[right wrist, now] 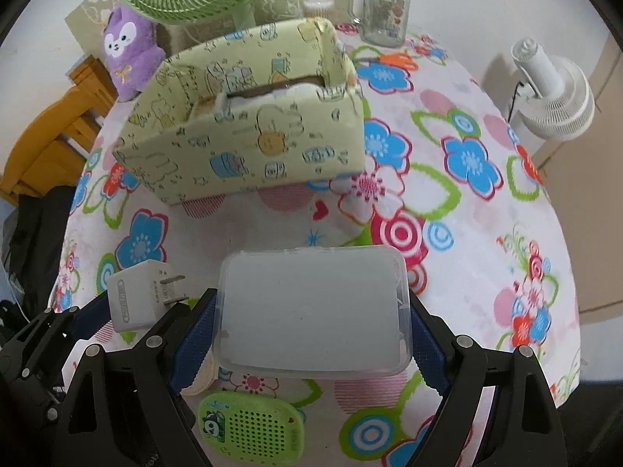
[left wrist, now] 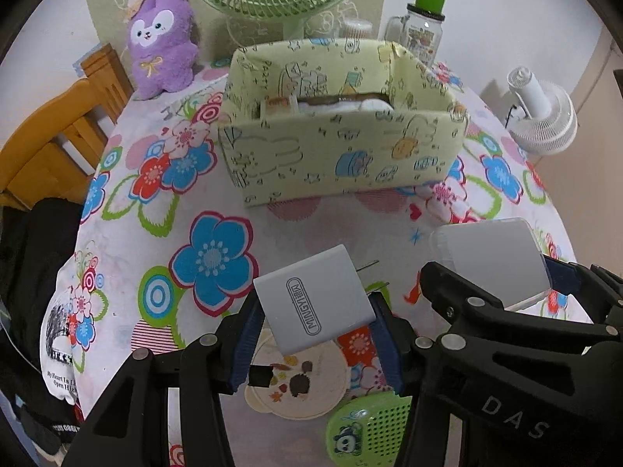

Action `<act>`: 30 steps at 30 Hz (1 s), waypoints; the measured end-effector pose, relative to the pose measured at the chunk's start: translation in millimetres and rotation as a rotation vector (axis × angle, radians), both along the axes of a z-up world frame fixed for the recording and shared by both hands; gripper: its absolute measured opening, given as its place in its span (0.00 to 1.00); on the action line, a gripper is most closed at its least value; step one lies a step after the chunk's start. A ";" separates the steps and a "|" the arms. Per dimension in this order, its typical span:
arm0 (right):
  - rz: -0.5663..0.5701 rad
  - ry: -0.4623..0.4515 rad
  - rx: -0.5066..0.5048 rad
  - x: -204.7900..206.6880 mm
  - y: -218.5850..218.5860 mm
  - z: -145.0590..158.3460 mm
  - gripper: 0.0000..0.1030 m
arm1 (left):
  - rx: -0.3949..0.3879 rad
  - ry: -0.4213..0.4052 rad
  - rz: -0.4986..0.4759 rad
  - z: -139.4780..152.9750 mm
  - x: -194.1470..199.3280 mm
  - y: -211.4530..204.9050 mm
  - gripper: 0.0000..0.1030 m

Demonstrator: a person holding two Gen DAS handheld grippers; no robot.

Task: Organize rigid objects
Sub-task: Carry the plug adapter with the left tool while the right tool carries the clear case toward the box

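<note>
The left gripper (left wrist: 317, 317) is gripping a grey charger (left wrist: 313, 299) in its jaws, above the counter's (left wrist: 241, 229) near edge. Beside it, the right gripper (right wrist: 311, 323) is clamping a frosted plastic box (right wrist: 313, 311). The patterned open box (left wrist: 342, 148) is sitting toward the counter's far edge.
</note>
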State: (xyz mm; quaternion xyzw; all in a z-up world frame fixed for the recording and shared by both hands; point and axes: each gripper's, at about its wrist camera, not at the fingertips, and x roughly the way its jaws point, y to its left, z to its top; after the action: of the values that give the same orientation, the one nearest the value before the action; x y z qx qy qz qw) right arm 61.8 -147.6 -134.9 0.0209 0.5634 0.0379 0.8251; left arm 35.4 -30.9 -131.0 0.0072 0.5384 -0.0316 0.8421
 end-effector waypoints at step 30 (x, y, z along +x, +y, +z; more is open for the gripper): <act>0.152 -0.102 0.028 31.1 -23.1 81.2 0.87 | 0.007 -0.087 0.146 74.3 15.3 -29.8 0.54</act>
State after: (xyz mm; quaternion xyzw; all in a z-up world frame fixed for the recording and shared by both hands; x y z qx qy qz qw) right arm 92.9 -170.7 -53.6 -0.0125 0.5202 0.1091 0.8470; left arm 50.7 -60.7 -56.6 -0.0278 0.5005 0.0323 0.8647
